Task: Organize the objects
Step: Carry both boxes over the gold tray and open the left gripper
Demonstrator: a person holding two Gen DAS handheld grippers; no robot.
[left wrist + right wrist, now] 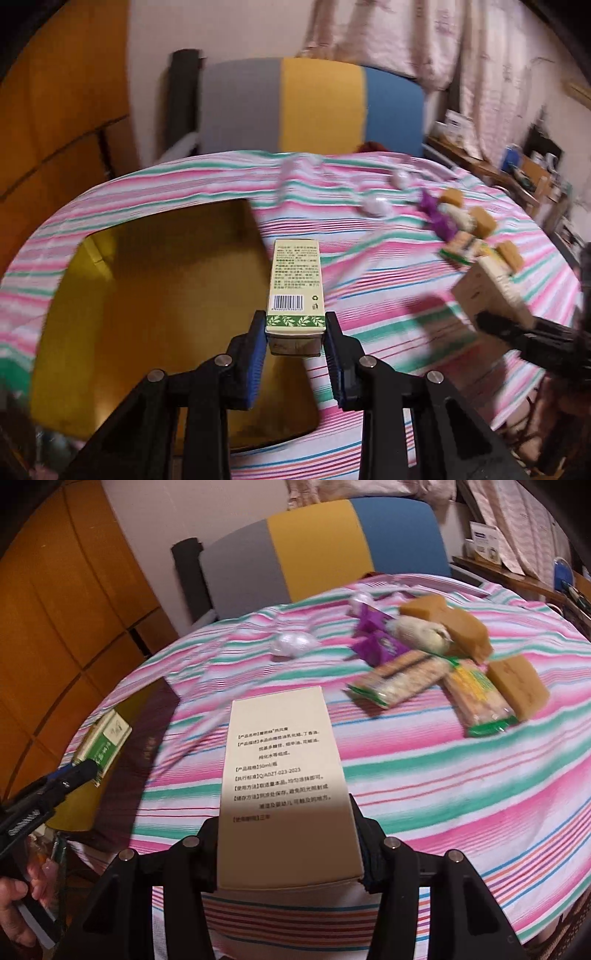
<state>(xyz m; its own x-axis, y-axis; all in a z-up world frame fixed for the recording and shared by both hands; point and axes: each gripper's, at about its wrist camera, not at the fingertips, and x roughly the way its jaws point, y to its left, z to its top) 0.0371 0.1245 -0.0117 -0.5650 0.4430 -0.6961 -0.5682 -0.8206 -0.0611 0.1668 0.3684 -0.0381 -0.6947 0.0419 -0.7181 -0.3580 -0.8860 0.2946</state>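
- Clamped between the blue pads of the left gripper (295, 325) is a small green-leaf carton (295, 286), held by its near end, with the barcode face turned up and the rest of it jutting forward past the fingertips.
- Below and to the left of that carton, an open yellow box (155, 295) is seen lying on the striped cloth (369, 177) that covers the desk; the carton hangs over the box's right edge.
- In the right wrist view the same carton (105, 742) is seen at the far left, pinched in the left gripper (86, 770) above the yellow box (79, 805).
- The right gripper (288, 830) is closed on a larger cream carton (286, 775), its fingers pressed against the two long sides near the rear end; the printed face is turned up and the front end reaches out over the cloth.
- From the left wrist view this cream carton (491, 291) is seen at the right, tilted and lifted off the cloth in the right gripper (491, 321).
- Well ahead of the right gripper, on the far right of the desk, a loose pile is gathered: two snack packets with green ends (402, 677), purple wrappers (376, 638), a pale fuzzy item (421, 633) and tan blocks (517, 686), touching or overlapping one another.
- Two silvery wrapped pieces (295, 644) are seen apart from the pile, further left.
- A hand (14, 912) is visible at the lower left edge.
- A grey, yellow and blue chair back (314, 107) stands beyond the desk.
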